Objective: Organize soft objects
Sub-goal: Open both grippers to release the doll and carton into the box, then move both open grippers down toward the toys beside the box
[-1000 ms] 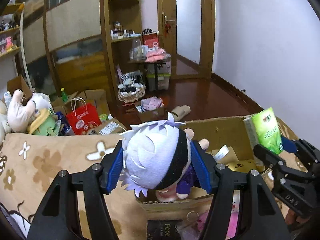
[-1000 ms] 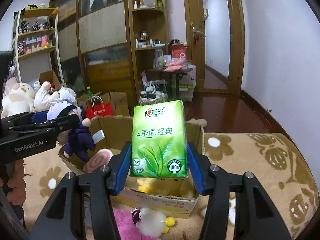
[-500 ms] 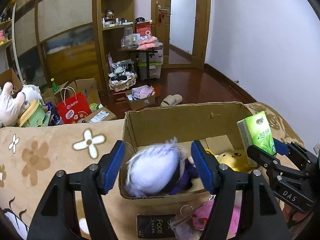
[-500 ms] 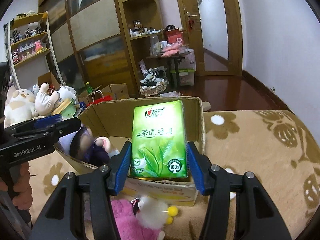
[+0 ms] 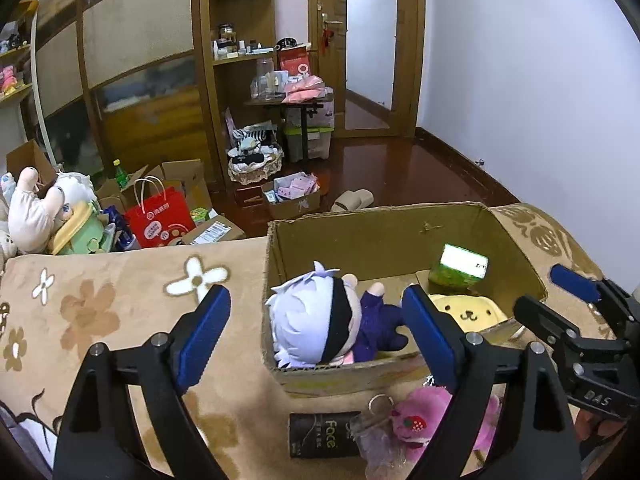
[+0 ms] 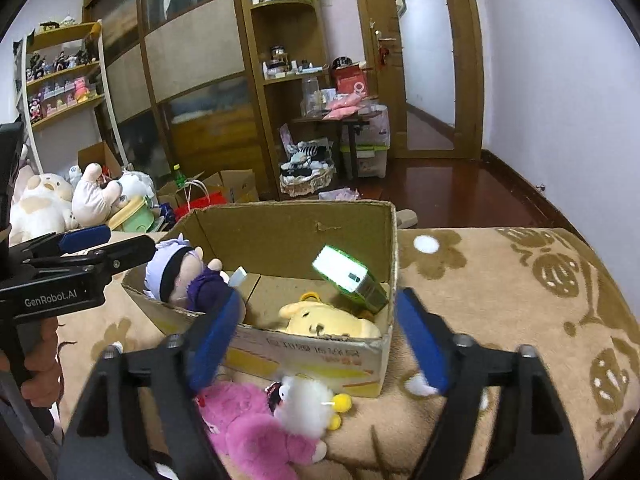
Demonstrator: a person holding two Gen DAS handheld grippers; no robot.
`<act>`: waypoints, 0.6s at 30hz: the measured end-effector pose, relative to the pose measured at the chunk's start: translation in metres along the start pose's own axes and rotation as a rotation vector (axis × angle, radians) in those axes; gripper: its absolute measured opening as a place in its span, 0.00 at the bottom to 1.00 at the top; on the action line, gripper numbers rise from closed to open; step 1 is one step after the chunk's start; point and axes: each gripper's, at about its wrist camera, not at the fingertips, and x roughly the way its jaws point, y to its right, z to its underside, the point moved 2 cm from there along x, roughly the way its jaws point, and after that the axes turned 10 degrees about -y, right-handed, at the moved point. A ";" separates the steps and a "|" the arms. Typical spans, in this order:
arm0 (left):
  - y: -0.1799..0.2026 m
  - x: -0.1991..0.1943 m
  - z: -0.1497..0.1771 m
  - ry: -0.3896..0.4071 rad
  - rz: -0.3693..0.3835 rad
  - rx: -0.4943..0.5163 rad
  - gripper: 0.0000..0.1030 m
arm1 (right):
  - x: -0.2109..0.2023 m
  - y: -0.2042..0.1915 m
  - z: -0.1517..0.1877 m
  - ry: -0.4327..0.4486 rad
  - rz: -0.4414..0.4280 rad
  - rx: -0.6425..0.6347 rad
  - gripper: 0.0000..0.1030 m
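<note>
Showing matt brown corrugated cardboard on the box (image 5: 384, 236), edges rough and frayed. Looking at glossy green plastic wrap on the tissue pack (image 6: 352, 278), glaring white on top. Seeing soft cloth plush on the white-haired doll (image 5: 316, 320), yellow plush (image 6: 328, 318) and fuzzy pink plush (image 6: 248, 424). Lying under it all, a short-pile beige blanket (image 5: 120, 300), matt. Showing matt black plastic with blue rubbery pads (image 5: 424, 332) on the left tongs (image 5: 316, 334). Reflecting light off glossy dark wood floor (image 5: 400, 176).
</note>
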 end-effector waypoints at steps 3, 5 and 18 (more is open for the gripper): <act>0.001 -0.008 0.004 0.004 -0.006 0.009 0.90 | -0.008 0.001 0.001 0.006 0.001 0.009 0.90; 0.001 -0.012 0.007 0.000 -0.007 0.016 0.92 | -0.013 0.001 0.004 0.005 0.008 0.013 0.95; 0.002 -0.014 0.028 -0.132 -0.010 0.037 0.93 | -0.036 0.002 0.023 -0.020 0.024 0.029 0.96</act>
